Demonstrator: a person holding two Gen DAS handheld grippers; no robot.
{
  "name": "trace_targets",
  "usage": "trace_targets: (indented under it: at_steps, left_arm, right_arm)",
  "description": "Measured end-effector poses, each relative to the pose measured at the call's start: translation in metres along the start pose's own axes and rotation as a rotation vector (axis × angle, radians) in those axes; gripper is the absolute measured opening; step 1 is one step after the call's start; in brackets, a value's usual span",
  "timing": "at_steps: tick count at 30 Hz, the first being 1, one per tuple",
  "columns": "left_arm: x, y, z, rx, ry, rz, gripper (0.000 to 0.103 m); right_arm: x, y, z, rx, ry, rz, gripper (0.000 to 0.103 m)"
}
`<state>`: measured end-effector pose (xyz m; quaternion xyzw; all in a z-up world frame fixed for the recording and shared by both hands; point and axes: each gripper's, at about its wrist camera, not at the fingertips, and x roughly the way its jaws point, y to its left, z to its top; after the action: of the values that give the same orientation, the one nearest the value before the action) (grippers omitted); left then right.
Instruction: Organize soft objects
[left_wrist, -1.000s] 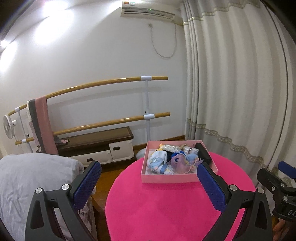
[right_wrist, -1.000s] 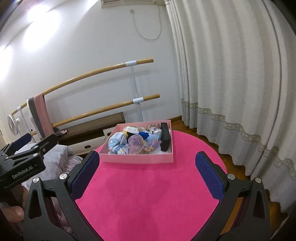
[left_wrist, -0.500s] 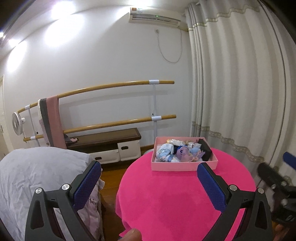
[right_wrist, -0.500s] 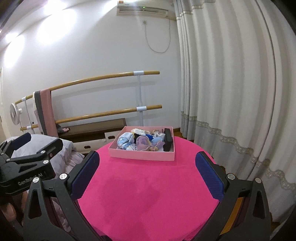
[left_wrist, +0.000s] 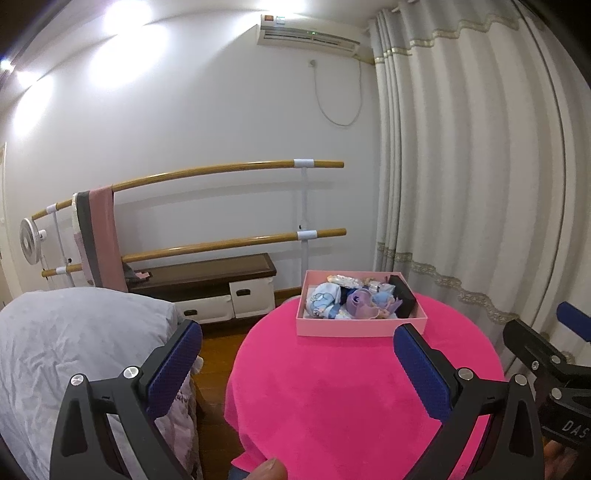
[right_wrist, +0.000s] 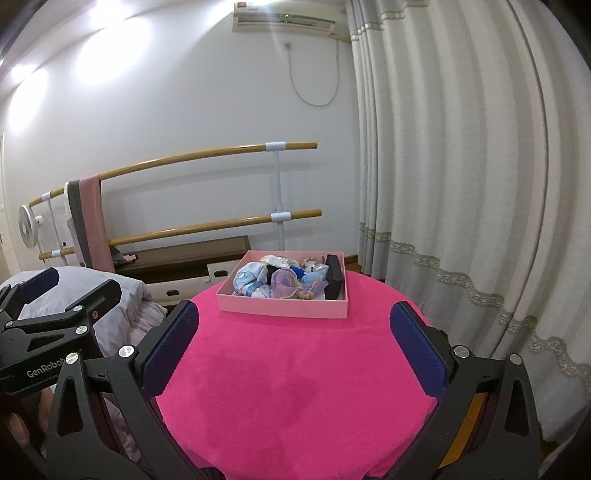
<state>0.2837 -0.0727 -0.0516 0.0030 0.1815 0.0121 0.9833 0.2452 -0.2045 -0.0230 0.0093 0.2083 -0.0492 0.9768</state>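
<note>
one round pink table (right_wrist: 295, 369) anchors the room. left of it lie one grey bed (left_wrist: 66, 343) and two wooden rails (left_wrist: 221, 170) with one pink towel (left_wrist: 105, 236). near the table's front edge the left gripper (left_wrist: 295, 354) and right gripper (right_wrist: 291, 339) hover, jaws spread wide, empty. on the table's far side sits one pink box (right_wrist: 284, 306) heaped with soft objects (right_wrist: 280, 280), too jumbled to count, one black case (right_wrist: 334, 277) at their right.

a hot pink cloth (right_wrist: 295, 373) is covering the round counter. the box (right_wrist: 284, 308) is showing pale pink walls, holding a light blue toy (right_wrist: 248, 277), a lilac one (right_wrist: 282, 279) and a black case (right_wrist: 333, 277). both claws are wearing dark blue ribbed pads (left_wrist: 176, 363) on black frames. cream curtains (right_wrist: 461, 166) are carrying a beige wavy trim.
</note>
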Motion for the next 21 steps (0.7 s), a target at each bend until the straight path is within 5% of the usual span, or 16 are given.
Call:
trace_targets:
  at_steps: [21]
  left_arm:
    - [-0.0019,0.0019,0.0066,-0.016,0.005,-0.011,0.103]
  right_arm:
    - [-0.001,-0.0019,-0.0026,0.006,0.001,-0.005,0.103]
